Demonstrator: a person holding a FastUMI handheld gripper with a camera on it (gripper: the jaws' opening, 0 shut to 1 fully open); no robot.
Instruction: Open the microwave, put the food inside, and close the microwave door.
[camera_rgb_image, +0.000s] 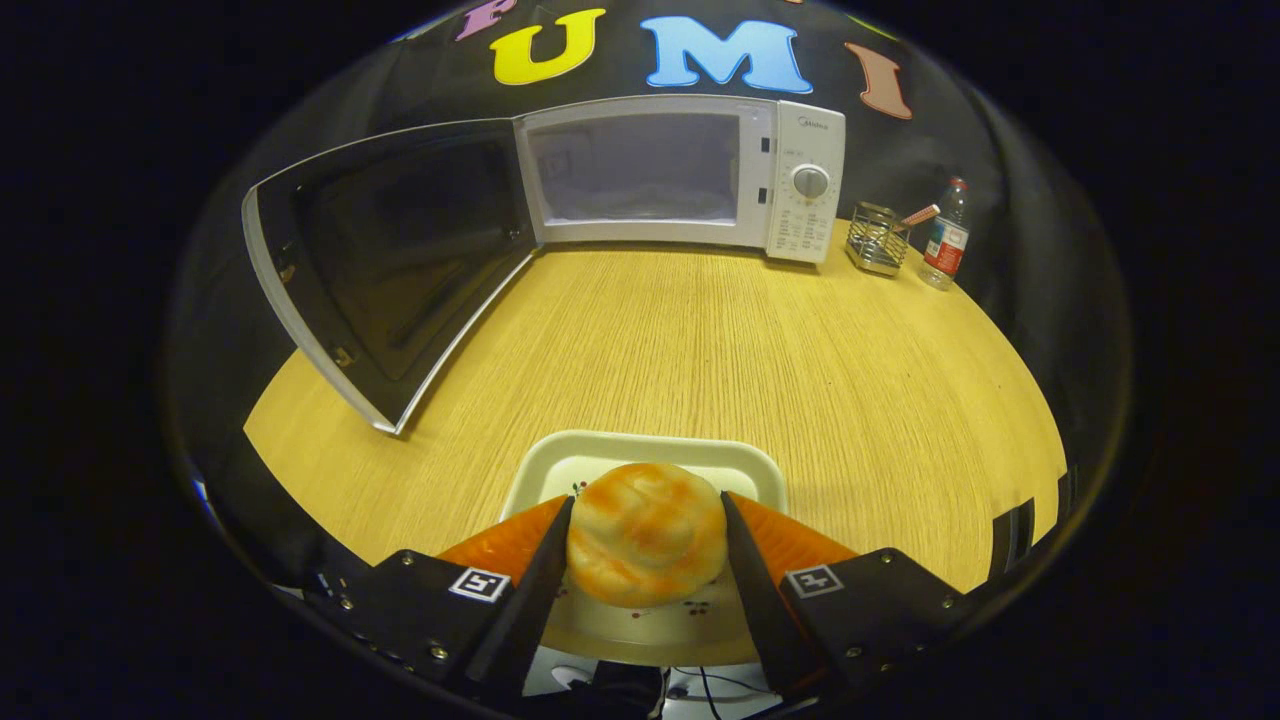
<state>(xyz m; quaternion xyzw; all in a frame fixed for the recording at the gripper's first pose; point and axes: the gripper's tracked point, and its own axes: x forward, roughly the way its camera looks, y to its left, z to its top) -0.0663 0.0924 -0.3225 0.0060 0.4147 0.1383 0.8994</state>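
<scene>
- The gripper (646, 535) sits at the bottom centre of the frame, its two fingers closed in on a round, orange-streaked bun (647, 534) so that each one presses against a side of it.
- The bun lies squarely between the fingers, filling the whole gap between them; its far edge reaches just past the fingertips.
- Under the bun is a pale, rounded-corner tray (560, 462), with its far rim showing just ahead of the fingers and small printed marks on its surface. Whether the bun rests on the tray or is raised just off it cannot be told.
- The tray stands on a light wooden table (700, 350) that fills the middle of the frame.
- At the upper centre of the frame, at the far edge of the table, stands a white microwave (795, 150) with its cavity (635, 165) open to view and well beyond the fingers.
- The microwave door (390, 260) is swung wide to the upper left of the frame, its dark inner face turned toward the table.
- A round dial (810, 181) sits on the control panel at the right side of the microwave.
- In the upper right of the frame, just beside the microwave, stands a wire mesh holder (877, 240) with something sticking out of it.
- Just to the right of the holder stands a clear plastic bottle (946, 238) with a label and a red cap.
</scene>
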